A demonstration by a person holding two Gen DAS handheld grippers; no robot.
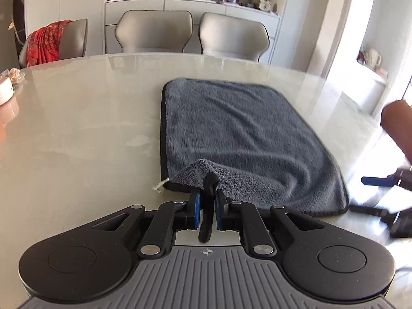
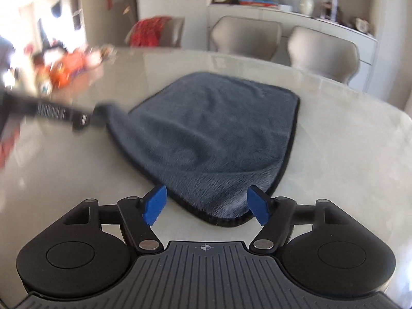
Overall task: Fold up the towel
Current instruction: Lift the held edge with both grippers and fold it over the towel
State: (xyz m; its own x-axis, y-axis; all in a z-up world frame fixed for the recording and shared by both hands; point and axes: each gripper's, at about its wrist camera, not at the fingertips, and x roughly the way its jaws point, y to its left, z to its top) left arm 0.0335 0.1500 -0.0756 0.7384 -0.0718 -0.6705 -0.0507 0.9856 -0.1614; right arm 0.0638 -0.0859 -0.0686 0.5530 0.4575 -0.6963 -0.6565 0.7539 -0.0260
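The grey towel (image 1: pixel 247 139) lies flat on the bench (image 1: pixel 77 134). Left gripper (image 1: pixel 207 206) jaws pinch its near corner; right gripper (image 2: pixel 206 206) jaws gape wide around the other near corner. Lifting now one-sided would skew the fold.

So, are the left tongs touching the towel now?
Touching. The left wrist view shows the left tongs shut on the grey towel's near corner, lifting it.

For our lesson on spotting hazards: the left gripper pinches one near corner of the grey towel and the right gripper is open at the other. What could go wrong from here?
1. The left gripper holds only the black edge trim of the towel, so it may slip.
2. The right gripper hasn't closed, so lifting now could skew the fold.
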